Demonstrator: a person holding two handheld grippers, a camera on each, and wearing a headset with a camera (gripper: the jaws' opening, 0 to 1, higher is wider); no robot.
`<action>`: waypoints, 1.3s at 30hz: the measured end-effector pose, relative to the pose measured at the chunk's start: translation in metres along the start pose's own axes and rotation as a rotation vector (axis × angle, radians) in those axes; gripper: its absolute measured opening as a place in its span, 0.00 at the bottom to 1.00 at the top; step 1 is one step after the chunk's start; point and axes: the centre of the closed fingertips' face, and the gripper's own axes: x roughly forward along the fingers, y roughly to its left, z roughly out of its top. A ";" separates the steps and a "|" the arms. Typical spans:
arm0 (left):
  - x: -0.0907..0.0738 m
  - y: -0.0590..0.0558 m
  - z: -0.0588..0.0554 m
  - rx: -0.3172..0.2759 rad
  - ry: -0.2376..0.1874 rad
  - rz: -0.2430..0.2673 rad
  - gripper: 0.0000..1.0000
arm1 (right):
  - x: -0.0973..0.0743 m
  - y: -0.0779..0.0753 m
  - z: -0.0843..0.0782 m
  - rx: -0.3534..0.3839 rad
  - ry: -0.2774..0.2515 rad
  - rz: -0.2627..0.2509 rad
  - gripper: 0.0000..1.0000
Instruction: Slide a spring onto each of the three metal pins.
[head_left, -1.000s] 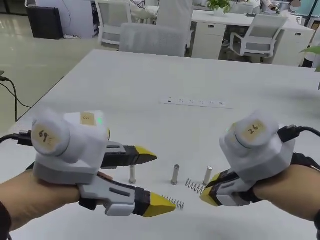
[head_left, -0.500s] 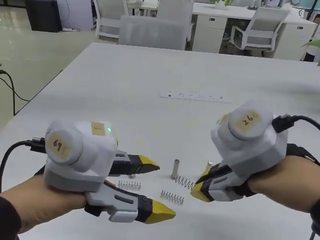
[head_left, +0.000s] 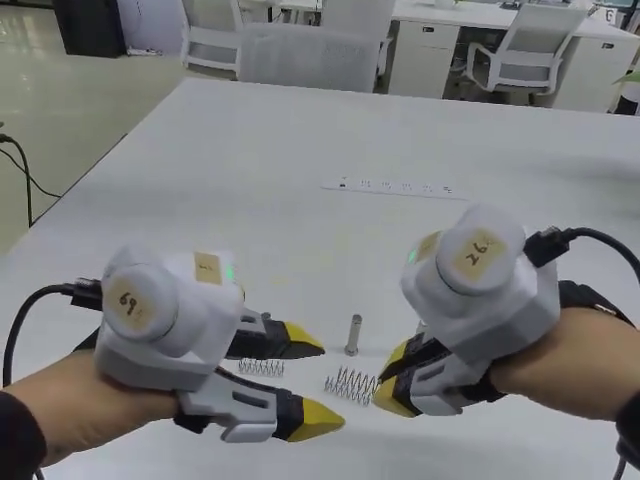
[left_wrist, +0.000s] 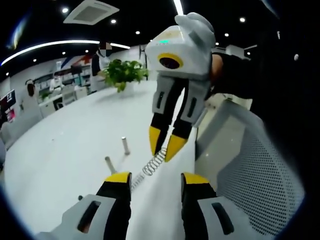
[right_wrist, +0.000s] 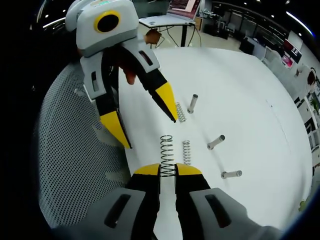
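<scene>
One spring (right_wrist: 166, 150) lies on the table (head_left: 300, 150), just on the near side of an upright pin (head_left: 353, 335). Its end is pinched between the narrow jaws of the right gripper (right_wrist: 167, 170). Left of that pin the left gripper (head_left: 325, 383) is spread wide, holding nothing.

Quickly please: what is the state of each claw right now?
Left claw: open, holding nothing.
Right claw: closed on a spring.
</scene>
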 end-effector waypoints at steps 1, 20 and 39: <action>0.000 0.000 -0.001 0.003 0.003 0.000 0.30 | 0.000 0.001 0.000 -0.007 0.002 0.002 0.07; 0.004 -0.005 -0.006 0.074 0.038 -0.020 0.09 | 0.002 0.015 0.013 -0.141 0.016 0.063 0.07; 0.008 -0.015 -0.016 0.158 0.091 -0.060 0.03 | -0.006 0.027 0.018 -0.162 0.005 0.107 0.07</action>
